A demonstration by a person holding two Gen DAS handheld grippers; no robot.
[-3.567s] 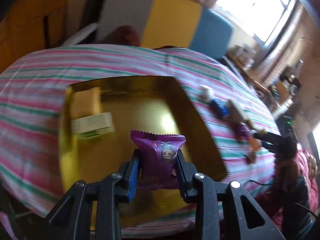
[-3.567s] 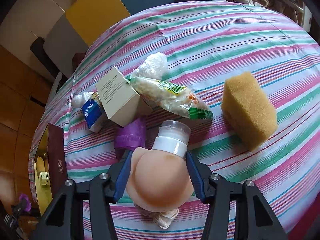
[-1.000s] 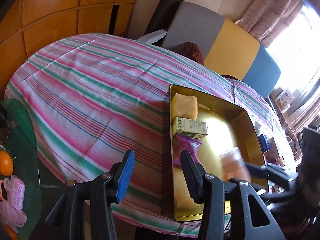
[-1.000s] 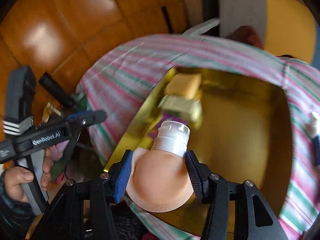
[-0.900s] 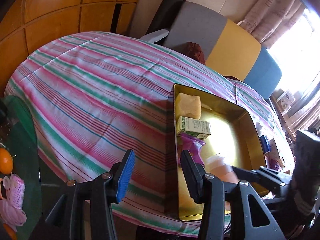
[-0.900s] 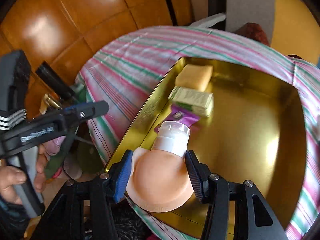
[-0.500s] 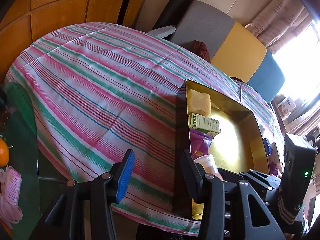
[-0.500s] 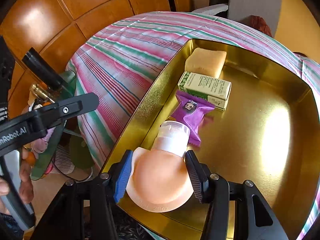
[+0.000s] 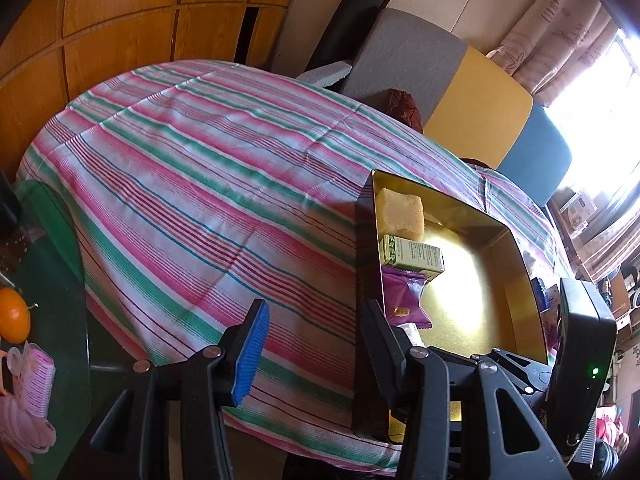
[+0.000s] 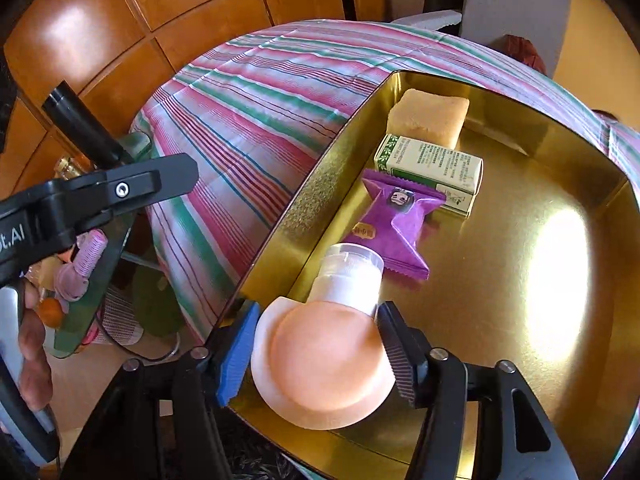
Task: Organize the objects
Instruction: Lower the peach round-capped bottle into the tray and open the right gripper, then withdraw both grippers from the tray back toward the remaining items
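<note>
Inside the gold tray [image 10: 592,168], three items lie beside the bottle [image 10: 324,356] the right hand-held gripper [image 10: 316,356] pinches; left hand-held gripper [image 9: 312,340] spread.

Left gripper [image 9: 310,344] jaws apart, empty; right gripper [image 10: 316,350] jaws gripping load.

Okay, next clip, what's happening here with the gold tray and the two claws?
A person is tidying small items into a gold tray on a striped tablecloth. The right claw grips a round peach bottle with a white cap, low over the tray's near left corner. Lined up beyond it in the tray are a purple snack packet, a green-and-white box and a yellow sponge. The left claw is open and empty beside the tray.
</note>
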